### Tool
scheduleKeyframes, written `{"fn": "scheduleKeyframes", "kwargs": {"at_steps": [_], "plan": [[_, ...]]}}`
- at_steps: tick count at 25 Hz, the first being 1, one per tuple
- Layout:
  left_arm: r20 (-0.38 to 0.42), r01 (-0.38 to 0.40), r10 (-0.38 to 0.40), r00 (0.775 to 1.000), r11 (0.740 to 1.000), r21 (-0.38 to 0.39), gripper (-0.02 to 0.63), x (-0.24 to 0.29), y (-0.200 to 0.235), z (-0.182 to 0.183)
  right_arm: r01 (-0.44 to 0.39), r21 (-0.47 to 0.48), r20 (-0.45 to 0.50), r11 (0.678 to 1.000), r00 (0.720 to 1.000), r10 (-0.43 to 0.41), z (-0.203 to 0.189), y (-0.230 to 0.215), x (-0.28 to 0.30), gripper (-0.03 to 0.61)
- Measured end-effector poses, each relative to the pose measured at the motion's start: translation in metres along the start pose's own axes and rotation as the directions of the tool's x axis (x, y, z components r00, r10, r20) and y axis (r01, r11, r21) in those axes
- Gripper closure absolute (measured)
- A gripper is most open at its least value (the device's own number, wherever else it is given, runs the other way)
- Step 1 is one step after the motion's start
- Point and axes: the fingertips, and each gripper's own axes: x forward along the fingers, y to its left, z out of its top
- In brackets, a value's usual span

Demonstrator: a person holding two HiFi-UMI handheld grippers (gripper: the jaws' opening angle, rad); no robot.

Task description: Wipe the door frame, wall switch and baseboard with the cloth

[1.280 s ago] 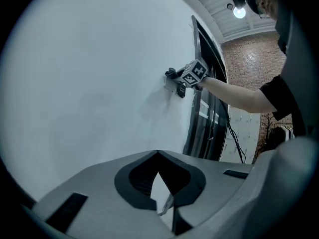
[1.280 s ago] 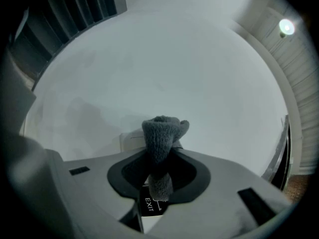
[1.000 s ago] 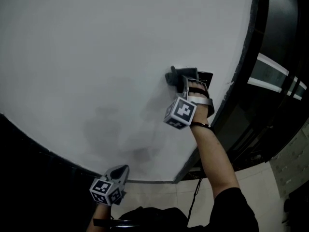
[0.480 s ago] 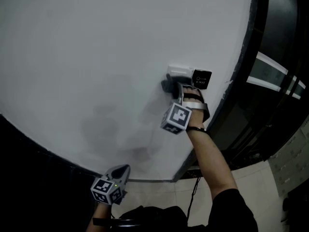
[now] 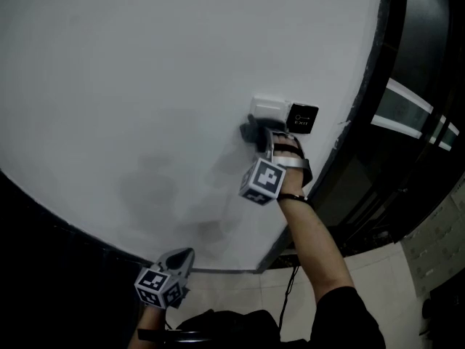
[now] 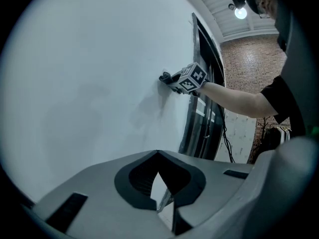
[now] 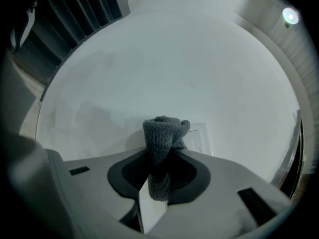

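Observation:
My right gripper (image 5: 256, 131) is shut on a dark grey cloth (image 7: 162, 131), whose bunched end presses on the white wall just left of and below the white wall switch (image 5: 269, 108). In the right gripper view the switch (image 7: 200, 136) shows behind the cloth. A black exit button (image 5: 302, 118) sits right beside the switch. The dark door frame (image 5: 378, 71) runs along the wall's right edge. A dark baseboard strip (image 5: 218, 270) lines the wall's foot. My left gripper (image 5: 184, 256) hangs low near the baseboard, jaws together and empty.
Right of the frame is a dark door with a pale horizontal band (image 5: 410, 107). A black cable (image 5: 293, 286) hangs by the frame's foot over pale floor tiles (image 5: 247, 293). In the left gripper view a brick wall (image 6: 249, 54) and a ceiling lamp (image 6: 240, 12) show beyond.
My right gripper has slid the cloth left and slightly down off the switch, so the white switch and the black button now show. The left gripper has stayed put.

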Motion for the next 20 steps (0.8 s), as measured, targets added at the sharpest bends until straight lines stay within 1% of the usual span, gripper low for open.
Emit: {"fn": "scheduleKeyframes", "kwargs": {"at_steps": [3, 6, 8, 9, 11, 14, 16, 18, 20], "plan": [[-0.005, 0.004, -0.004, 1.0, 1.0, 0.005, 0.623, 0.004, -0.001, -0.002, -0.012, 0.008, 0.012, 1.0, 1.0, 0.011, 0.0, 0.007, -0.001, 0.488], [0.002, 0.003, -0.003, 1.0, 1.0, 0.0, 0.623, 0.008, -0.002, -0.002, -0.061, 0.015, 0.021, 0.998, 0.998, 0.061, -0.007, 0.026, 0.0, 0.488], [-0.001, 0.009, -0.009, 1.0, 1.0, -0.001, 0.623, 0.009, -0.002, -0.003, -0.041, -0.004, 0.031, 0.999, 0.999, 0.041, -0.016, 0.029, -0.001, 0.488], [-0.007, 0.015, -0.015, 1.0, 1.0, 0.004, 0.623, 0.01, -0.002, -0.004, -0.012, -0.002, 0.041, 1.0, 0.999, 0.012, -0.018, 0.022, -0.004, 0.488], [-0.016, 0.026, -0.026, 1.0, 1.0, 0.011, 0.623, 0.01, -0.003, -0.003, 0.064, 0.024, 0.067, 0.998, 0.996, -0.066, -0.013, -0.013, -0.017, 0.488], [-0.006, 0.028, -0.028, 1.0, 1.0, 0.006, 0.623, 0.008, -0.002, 0.001, 0.182, 0.057, 0.093, 0.982, 0.978, -0.187, 0.0, -0.081, -0.035, 0.488], [0.003, 0.029, -0.029, 1.0, 1.0, 0.007, 0.623, 0.004, -0.001, 0.003, 0.246, 0.046, 0.08, 0.968, 0.965, -0.249, 0.006, -0.113, -0.041, 0.488], [0.011, 0.029, -0.029, 1.0, 1.0, 0.011, 0.623, 0.0, 0.0, 0.005, 0.27, 0.017, 0.05, 0.963, 0.962, -0.27, 0.008, -0.129, -0.037, 0.488], [0.022, 0.023, -0.023, 0.999, 1.0, 0.007, 0.623, -0.002, 0.001, 0.005, 0.246, 0.004, 0.024, 0.969, 0.969, -0.246, 0.008, -0.126, -0.025, 0.488]]}}
